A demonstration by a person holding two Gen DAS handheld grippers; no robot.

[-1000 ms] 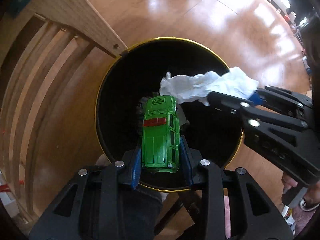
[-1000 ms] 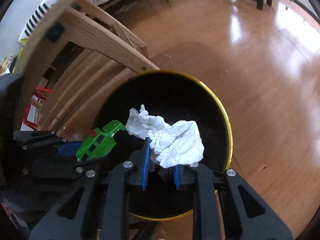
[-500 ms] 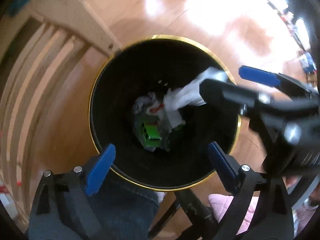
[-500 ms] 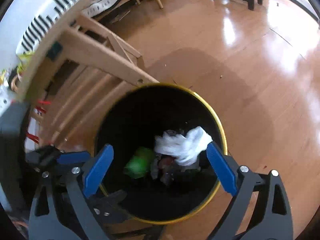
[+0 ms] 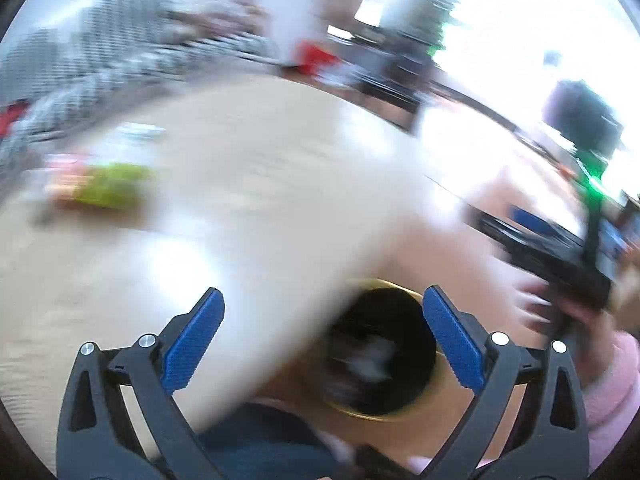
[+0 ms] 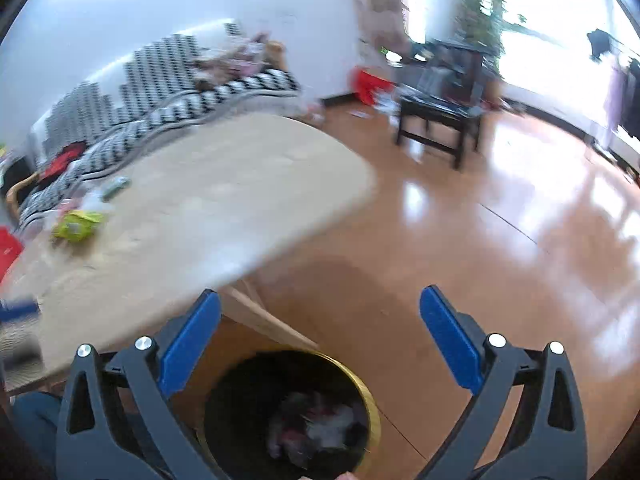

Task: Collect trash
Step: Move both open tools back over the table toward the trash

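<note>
My left gripper (image 5: 320, 292) hangs high over the black bin with a gold rim (image 5: 372, 414), its jaws opening with nothing between them. My right gripper (image 6: 319, 292) is also above the bin (image 6: 370, 400), jaws opening and empty. Crumpled white paper and other trash (image 6: 316, 428) lie at the bin's bottom; the green toy car is not discernible there. On the pale wooden table (image 6: 224, 200) lies a yellow-green packet (image 6: 78, 226), which shows blurred in the left wrist view (image 5: 108, 188). A small greenish piece (image 6: 116, 186) lies beyond it.
The bin stands on the wooden floor by the table's leg (image 6: 264, 320). A dark stool (image 6: 440, 120) stands further off. A black-and-white patterned sofa (image 6: 160, 92) lies behind the table. A hand in a pink sleeve (image 5: 612, 380) shows at the right of the left wrist view.
Both grippers opened and dropped the green toy car and the white paper into the bin. Both then rose and tilted upward, bringing the table into view.
</note>
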